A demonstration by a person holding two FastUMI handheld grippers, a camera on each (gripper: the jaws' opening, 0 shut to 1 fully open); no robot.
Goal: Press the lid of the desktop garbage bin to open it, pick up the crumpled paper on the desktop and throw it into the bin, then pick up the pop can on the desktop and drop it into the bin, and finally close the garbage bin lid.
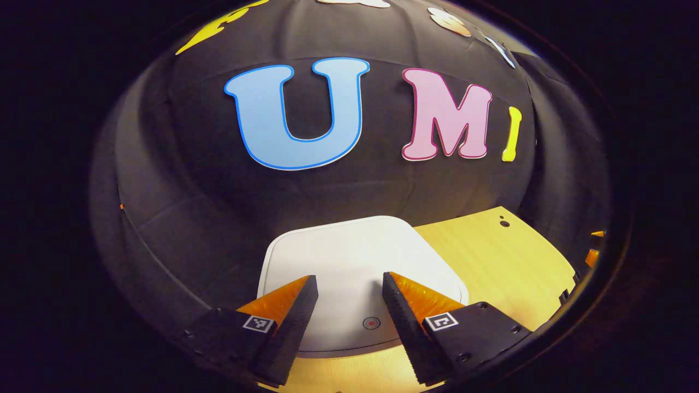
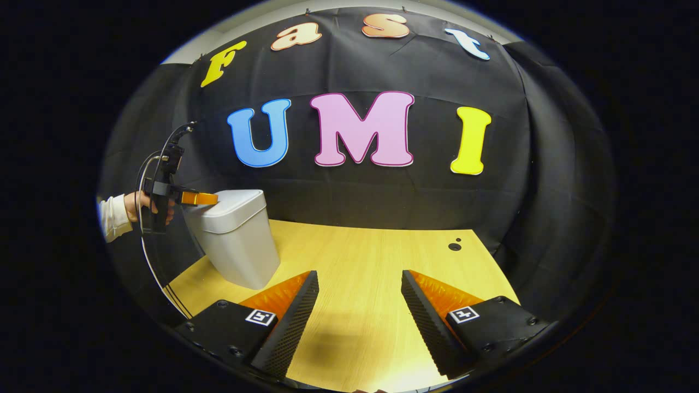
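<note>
In the left gripper view, the garbage bin (image 1: pixel 349 262) shows just its closed lid; its body is hidden beneath. In the right gripper view, a hand (image 2: pixel 143 204) and sleeve are cut off at the edge, and the left gripper (image 2: pixel 210 198) partly covers the bin's lid near the desk's (image 2: pixel 371 256) back left corner; its jaws cannot be made out.

White bin (image 2: pixel 236 240) upright on desk, lid (image 1: pixel 355 262) closed

Booth wall (image 2: pixel 382 207): black cloth, creased, hanging behind and to both sides. Table (image 2: pixel 360 262): pale yellow wood grain, two small dark holes (image 2: pixel 454 246) near far right corner.
</note>
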